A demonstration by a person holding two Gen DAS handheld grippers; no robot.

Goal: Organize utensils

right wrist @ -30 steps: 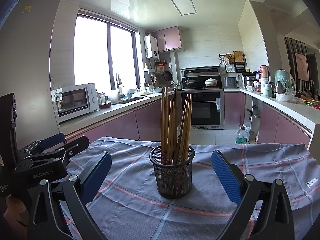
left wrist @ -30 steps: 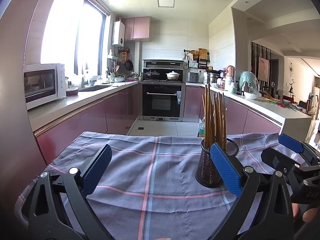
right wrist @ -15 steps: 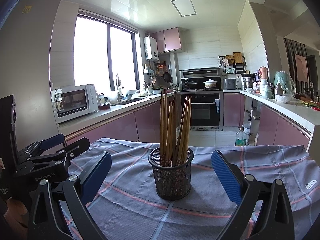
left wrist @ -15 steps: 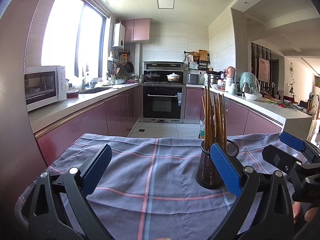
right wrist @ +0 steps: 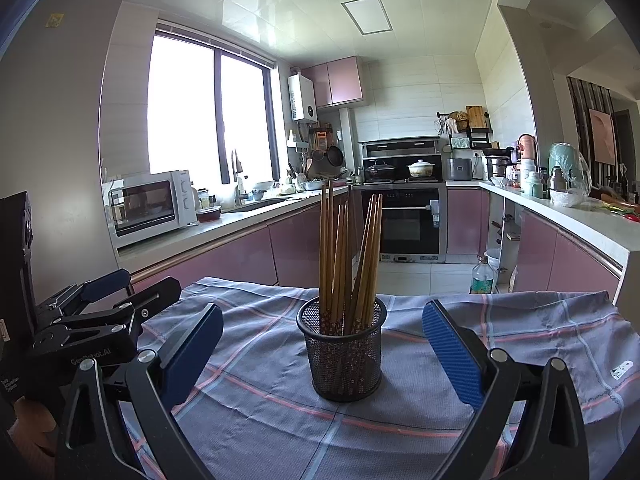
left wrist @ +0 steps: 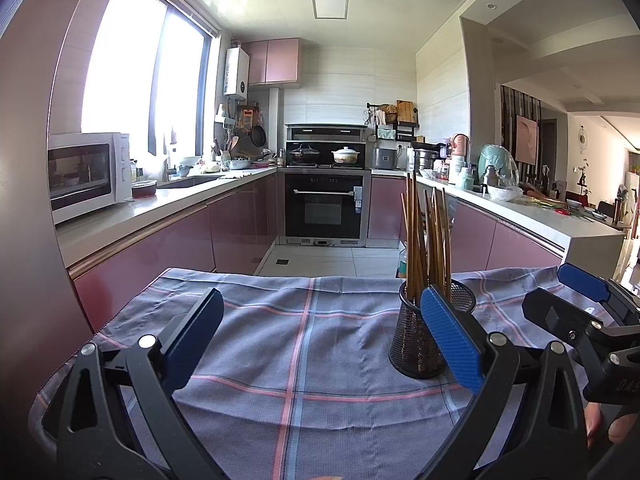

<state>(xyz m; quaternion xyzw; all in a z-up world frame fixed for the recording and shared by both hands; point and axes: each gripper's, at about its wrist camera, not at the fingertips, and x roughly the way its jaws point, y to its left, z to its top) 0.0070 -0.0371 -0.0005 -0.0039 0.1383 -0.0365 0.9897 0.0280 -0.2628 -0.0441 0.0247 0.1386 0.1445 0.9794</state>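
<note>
mesh cup (right wrist: 342, 354) upright, holds chopsticks (right wrist: 347, 256) | plaid cloth (left wrist: 304, 344) bare leftward | left hand-held gripper (left wrist: 320, 344) spread, empty | right hand-held gripper (right wrist: 320, 344) spread, flanking cup

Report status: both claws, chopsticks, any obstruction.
Left claw open, empty. Right claw open, empty, facing the mesh cup. Chopsticks upright in cup on the cloth. Nothing in the way.

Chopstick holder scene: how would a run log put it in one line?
left gripper open | right gripper open, facing mesh holder | chopsticks upright inside | nothing gripped
</note>
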